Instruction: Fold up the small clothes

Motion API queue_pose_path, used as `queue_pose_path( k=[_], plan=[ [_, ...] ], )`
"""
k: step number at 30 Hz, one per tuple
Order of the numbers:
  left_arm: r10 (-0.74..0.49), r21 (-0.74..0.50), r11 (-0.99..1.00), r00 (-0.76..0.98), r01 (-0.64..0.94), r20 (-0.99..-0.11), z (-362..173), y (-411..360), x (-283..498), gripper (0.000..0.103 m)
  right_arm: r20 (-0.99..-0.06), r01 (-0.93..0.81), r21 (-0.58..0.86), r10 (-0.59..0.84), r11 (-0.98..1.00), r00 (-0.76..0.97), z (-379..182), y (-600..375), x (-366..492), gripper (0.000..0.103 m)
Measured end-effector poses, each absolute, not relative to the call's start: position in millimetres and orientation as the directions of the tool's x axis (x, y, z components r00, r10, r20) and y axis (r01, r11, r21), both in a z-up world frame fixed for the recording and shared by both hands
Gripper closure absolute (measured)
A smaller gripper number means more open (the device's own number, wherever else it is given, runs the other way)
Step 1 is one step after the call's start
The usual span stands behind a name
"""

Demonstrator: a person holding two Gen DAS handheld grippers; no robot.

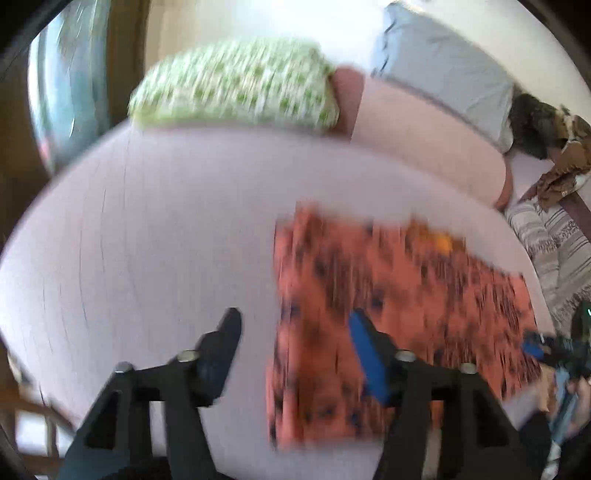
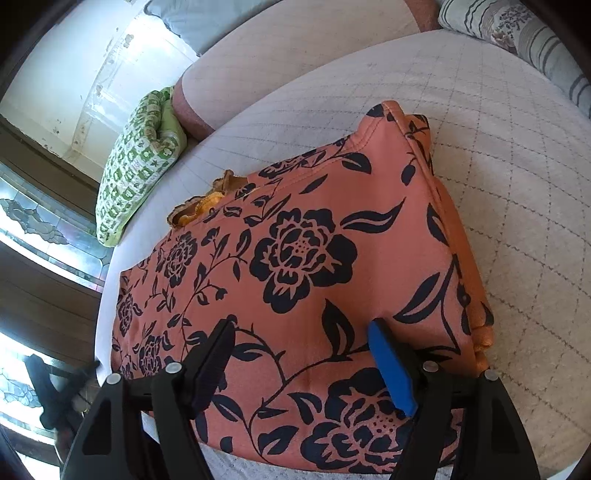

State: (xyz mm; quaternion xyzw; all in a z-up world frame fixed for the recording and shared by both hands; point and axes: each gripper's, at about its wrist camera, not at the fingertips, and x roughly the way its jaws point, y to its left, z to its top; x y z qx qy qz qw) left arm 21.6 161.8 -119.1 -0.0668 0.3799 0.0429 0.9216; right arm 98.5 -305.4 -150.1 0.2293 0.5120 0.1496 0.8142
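The orange floral garment (image 2: pixel 295 266) is lying on the quilted white bedcover (image 2: pixel 498 206), already folded into a thick, roughly rectangular stack, with its layered edges showing along the right side and a bit of yellow-orange lace trim (image 2: pixel 207 206) peeking out at the far left corner. It is sitting near the edge of the bed closest to the person, probably because that is where both tools can reach it comfortably.

The right gripper (image 2: pixel 301 354) is hovering low over the near end of the folded garment with its jaws standing apart; nothing is pinched between the black finger and the blue-padded one, so it is released, and seems placed either to press the stack flat or to take the near edge for one more fold.

The left gripper (image 1: pixel 295 343) is hanging above the bedcover at the garment's left edge (image 1: pixel 369 314), jaws likewise parted and holding nothing. That view is badly smeared, so whether its blue pad is brushing the cloth is hard to say; it looks clear of it. Its position off to the side suggests it is keeping out of the way of the right tool while staying near enough to tidy the left edge.

A green-and-white patterned pillow (image 2: pixel 136 166) is resting at the far side of the bed, well apart from the garment, and a striped pillow (image 2: pixel 517 33) is sitting at the far right
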Motion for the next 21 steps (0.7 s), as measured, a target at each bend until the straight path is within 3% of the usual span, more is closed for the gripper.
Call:
queue_pose_path(
  k=[3, 5, 7, 9, 15, 21],
  plan=[
    [-0.026, -0.125, 0.987, 0.668, -0.101, -0.744, -130.8, 162.5, 88.1, 0.04, -0.764, -0.013, 0.527, 0.48, 0.85, 0.432, -150.3, -304.6, 98.9, 0.023],
    [-0.028, -0.117, 0.988, 0.637, -0.097, -0.77, -143.3, 162.8, 123.1, 0.05, -0.763, -0.018, 0.526, 0.481, 0.851, 0.432, -150.4, -304.0, 98.5, 0.023],
    [-0.02, -0.104, 0.989, 0.592, -0.107, -0.805, -157.7, 165.7, 150.6, 0.081, -0.76, -0.019, 0.531, 0.486, 0.847, 0.432, -150.6, -304.4, 98.3, 0.023],
    [-0.02, -0.112, 0.984, 0.543, -0.136, -0.84, -171.9, 171.7, 165.3, 0.096, -0.758, -0.018, 0.535, 0.49, 0.844, 0.431, -150.8, -305.2, 98.9, 0.023],
    [0.003, -0.126, 0.974, 0.564, -0.19, -0.826, -178.8, 184.2, 149.8, 0.096, -0.768, -0.026, 0.52, 0.48, 0.854, 0.424, -151.7, -302.2, 101.5, 0.023],
    [0.027, -0.097, 0.983, 0.645, -0.156, -0.764, -140.4, 171.0, 123.9, 0.081, -0.748, -0.002, 0.541, 0.481, 0.841, 0.457, -130.9, -307.2, 97.3, 0.022]
  ],
)
